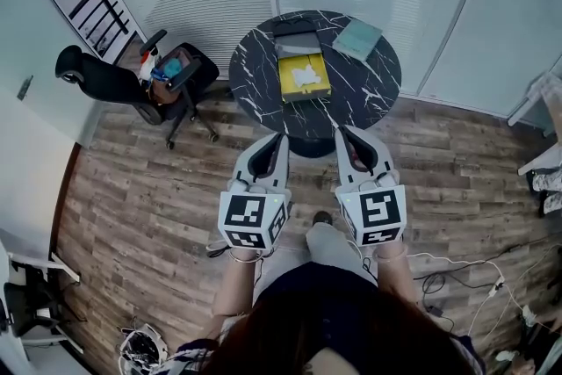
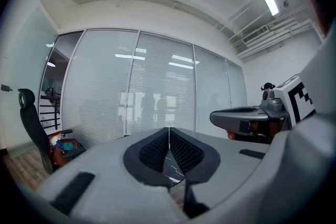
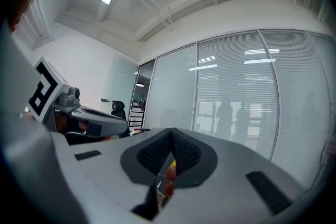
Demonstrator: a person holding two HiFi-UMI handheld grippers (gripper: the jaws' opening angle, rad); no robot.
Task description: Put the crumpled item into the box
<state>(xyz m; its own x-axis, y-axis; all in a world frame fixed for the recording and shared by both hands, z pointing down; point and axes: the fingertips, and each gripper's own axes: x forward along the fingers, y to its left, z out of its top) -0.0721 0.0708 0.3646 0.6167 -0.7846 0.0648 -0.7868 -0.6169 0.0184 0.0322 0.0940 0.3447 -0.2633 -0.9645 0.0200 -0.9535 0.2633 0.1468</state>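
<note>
Sitting well beyond jaws: crumpled item (image 1: 307,76)

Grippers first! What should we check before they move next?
1. Left gripper empty, jaws together: ok.
2. Right gripper empty, jaws together: ok.
3. Jaws opened for grabbing: not ok.
4. Yellow box on the round table in plain sight: ok.
5. White crumpled item already inside the box: cannot tell.
6. Grippers close to the crumpled item: not ok, both are short of it.
</note>
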